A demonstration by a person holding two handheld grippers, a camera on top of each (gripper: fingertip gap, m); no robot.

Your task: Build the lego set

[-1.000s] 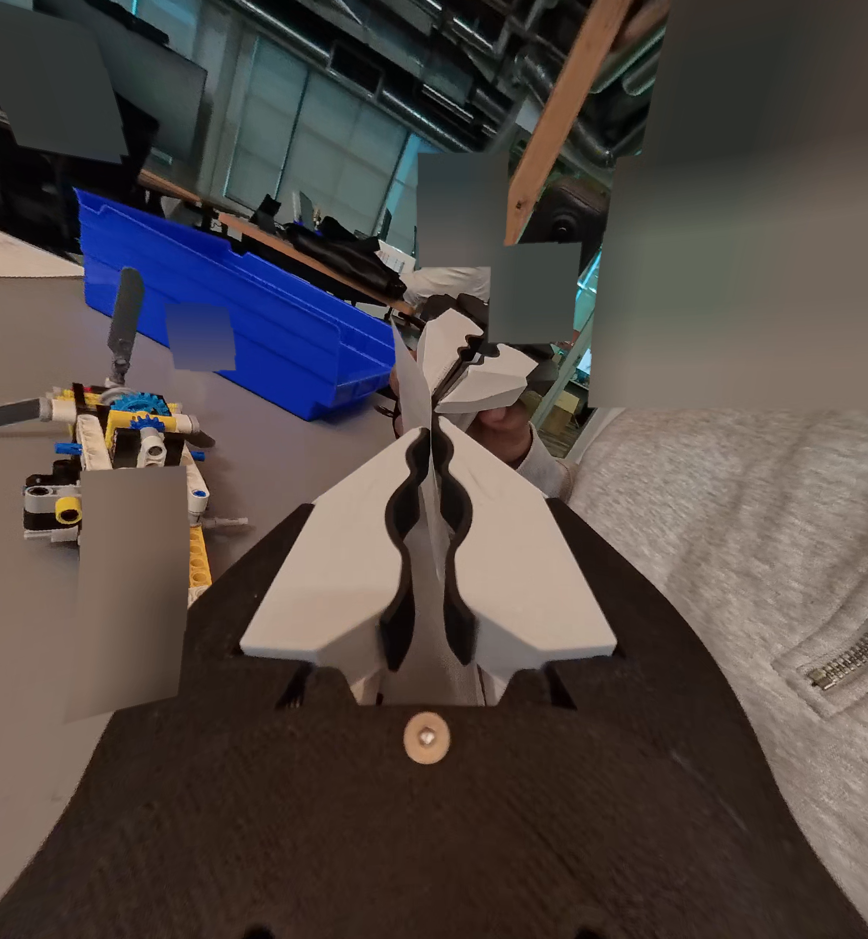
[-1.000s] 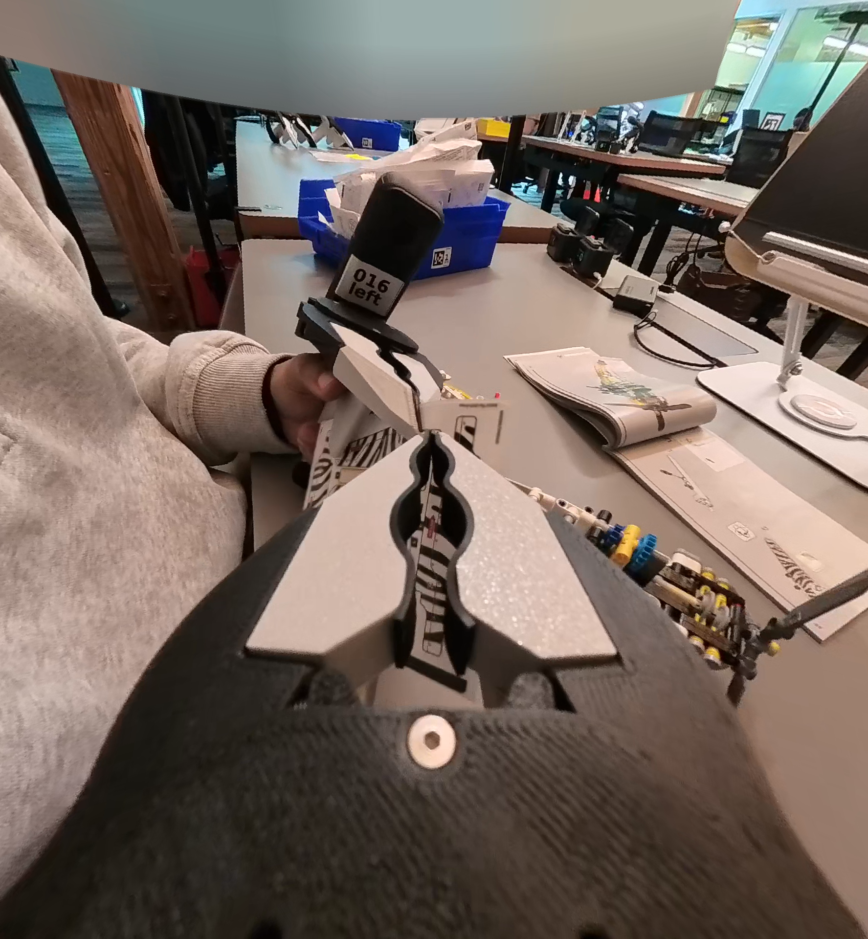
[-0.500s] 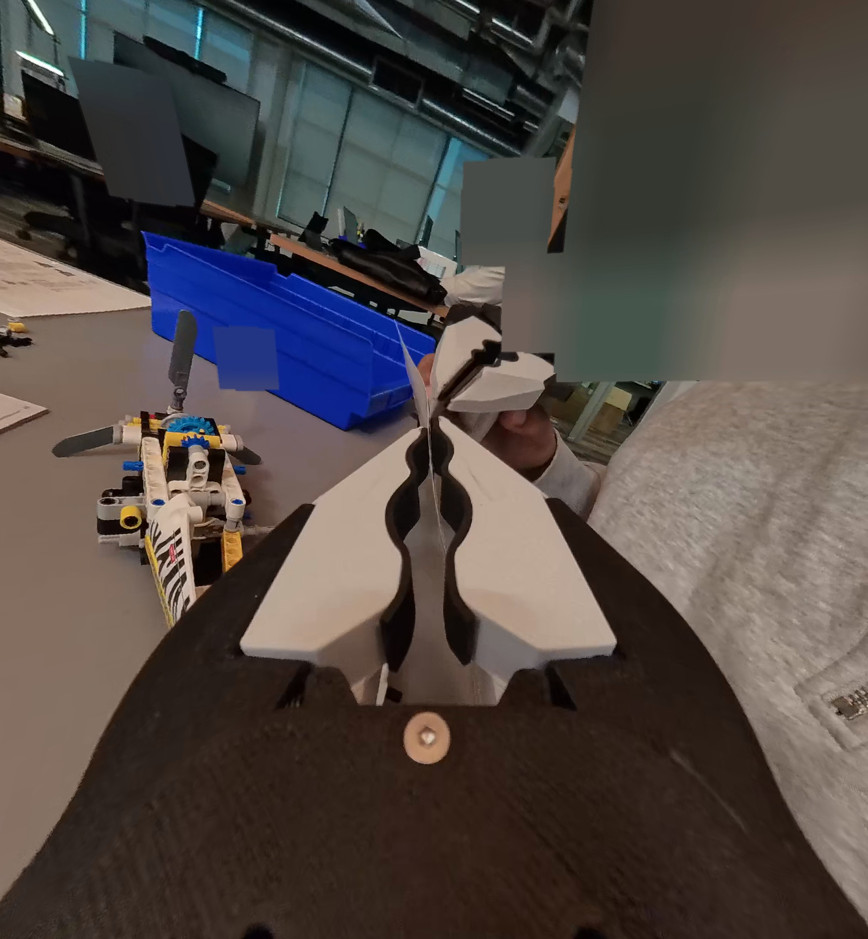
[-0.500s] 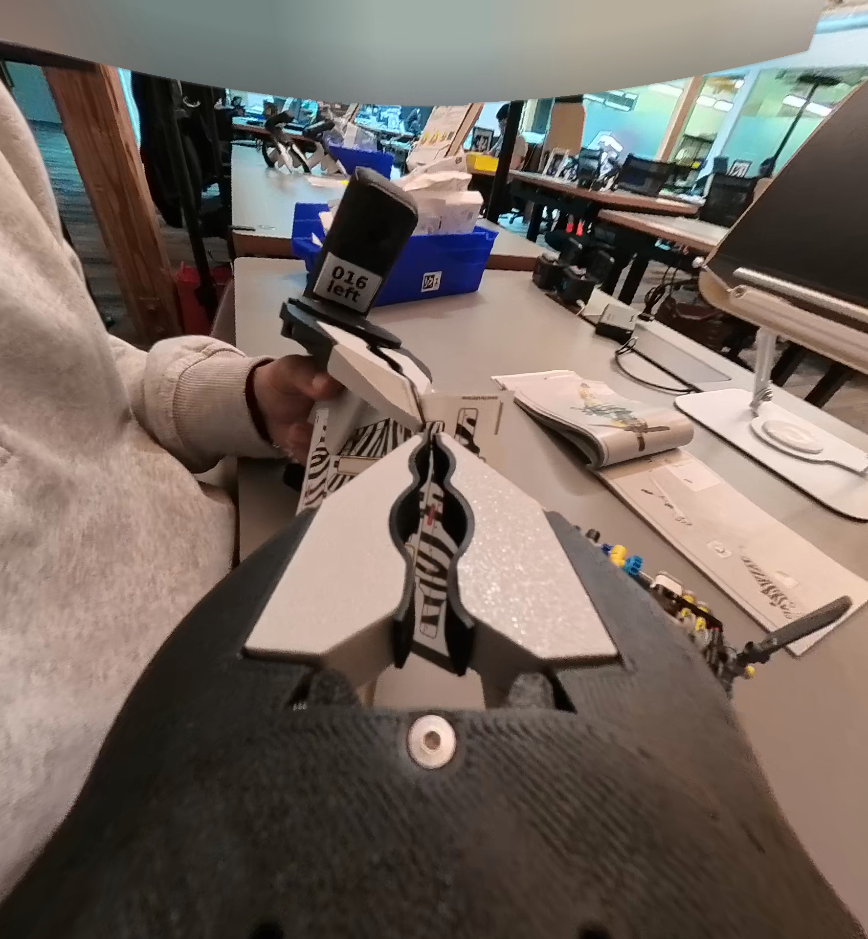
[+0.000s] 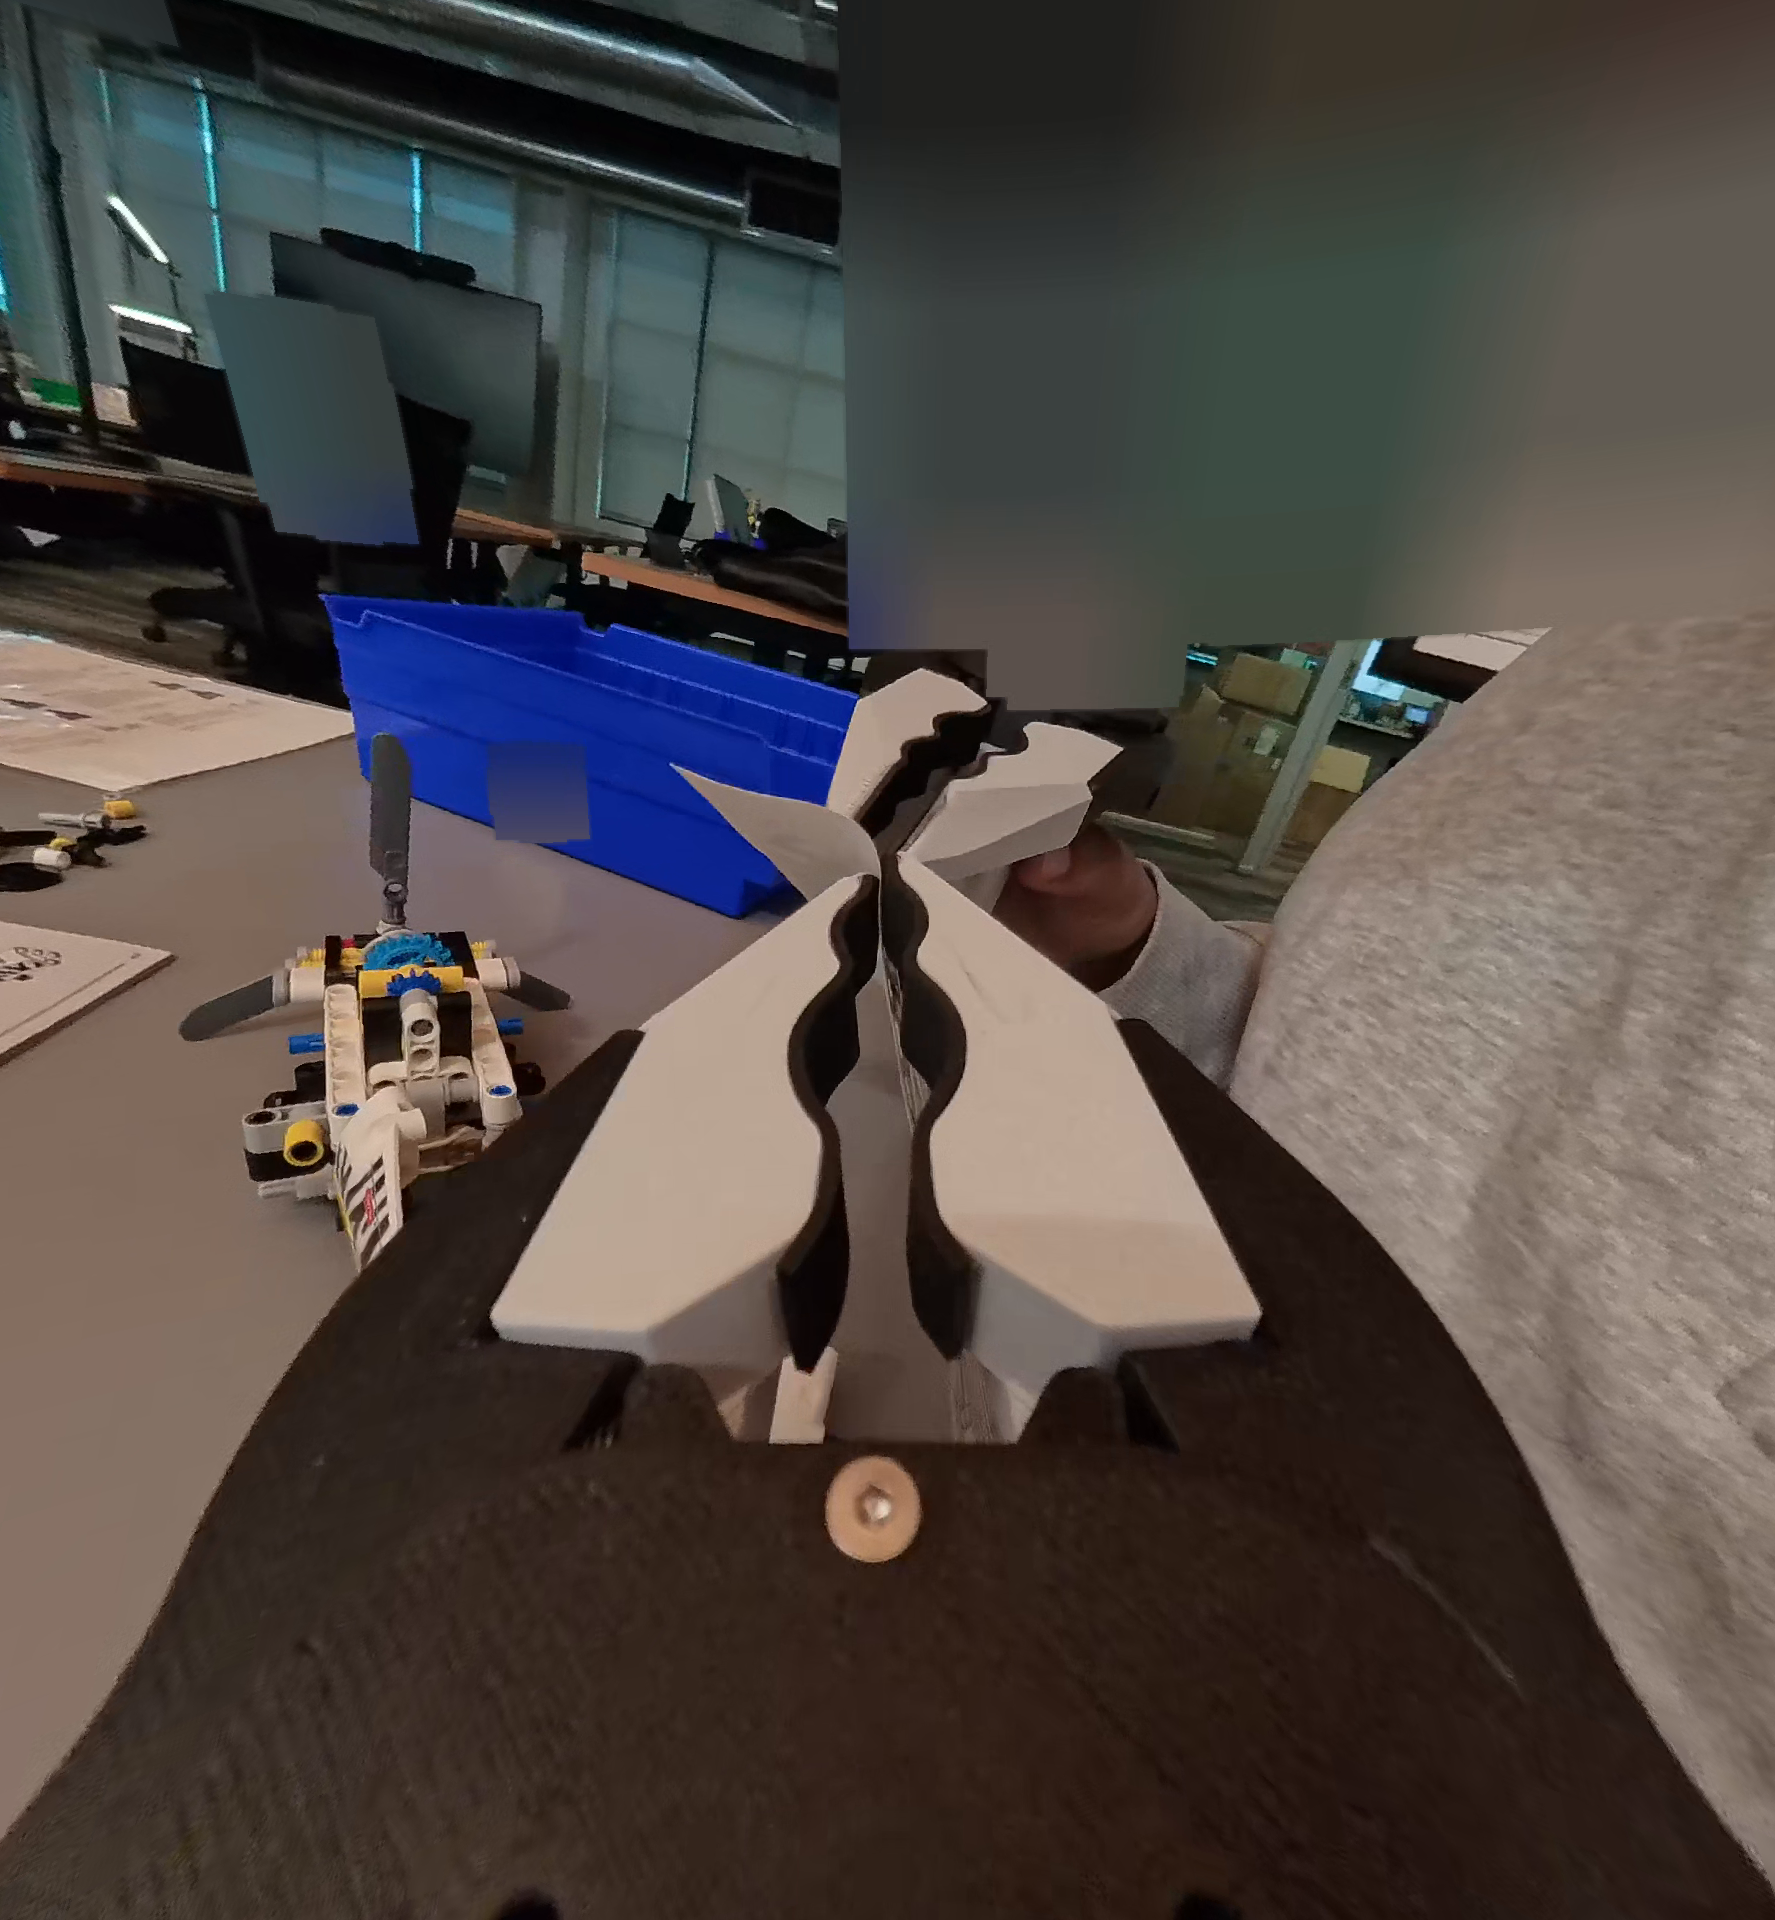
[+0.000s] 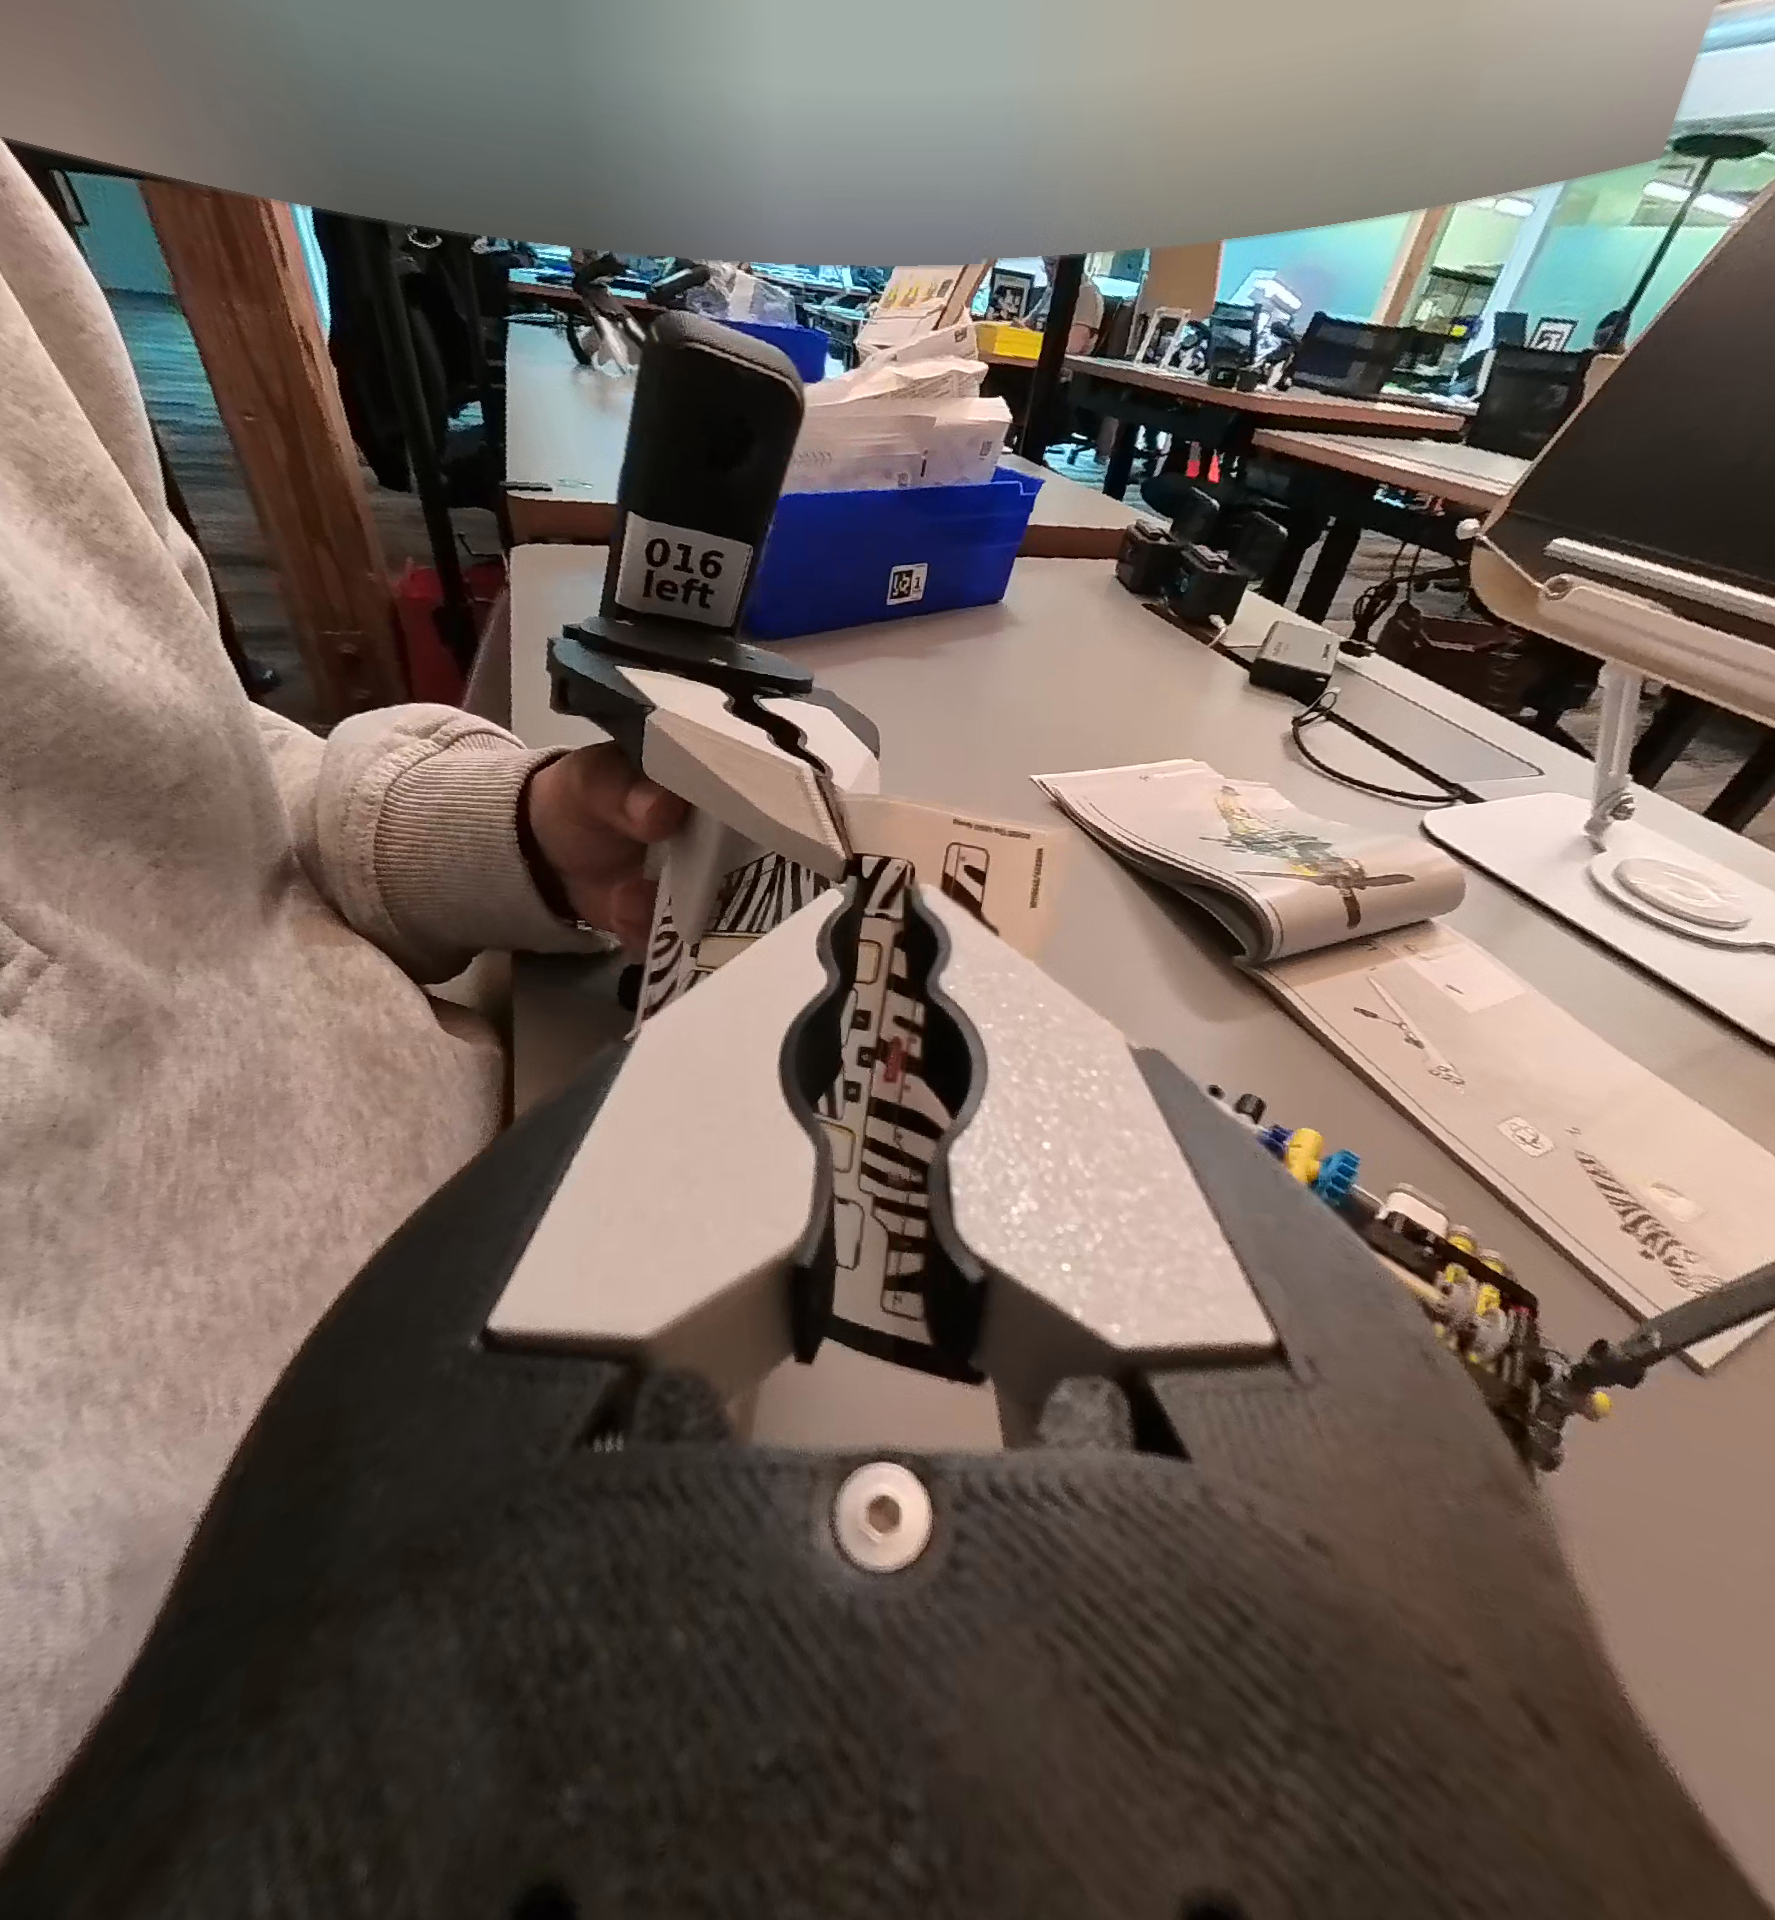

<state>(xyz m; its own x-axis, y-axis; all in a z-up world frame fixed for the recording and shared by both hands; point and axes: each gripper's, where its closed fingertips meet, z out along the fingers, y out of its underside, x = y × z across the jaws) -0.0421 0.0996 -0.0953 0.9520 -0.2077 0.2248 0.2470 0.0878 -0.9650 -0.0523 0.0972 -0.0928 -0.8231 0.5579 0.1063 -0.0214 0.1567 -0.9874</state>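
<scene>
A sticker sheet with zebra stripes (image 6: 893,1122) is held in the air between both grippers; its white back (image 5: 810,831) shows in the left wrist view. My left gripper (image 5: 881,883) is shut on one edge of it. My right gripper (image 6: 878,883) is shut on the sheet, which runs down between its fingers. Each gripper shows in the other's view, the right one (image 5: 950,790) and the left one (image 6: 831,821), tips almost touching. The half-built lego model with propeller blades (image 5: 384,1049) lies on the grey table to the left, also seen in the right wrist view (image 6: 1434,1268).
A blue bin (image 5: 571,707) stands behind the model. An open instruction booklet (image 6: 1278,873) and printed sheets (image 5: 83,707) lie on the table. Loose small parts (image 5: 41,842) lie at far left. A monitor stand (image 6: 1641,894) is at right. The person's grey sweatshirt (image 5: 1537,1143) is close by. The grippers are tip to tip, or close to it.
Both grippers stay shut on the sticker sheet. The left view has swung so the model and bin sit nearer the middle. The sheet's free end now curls out to the left.
</scene>
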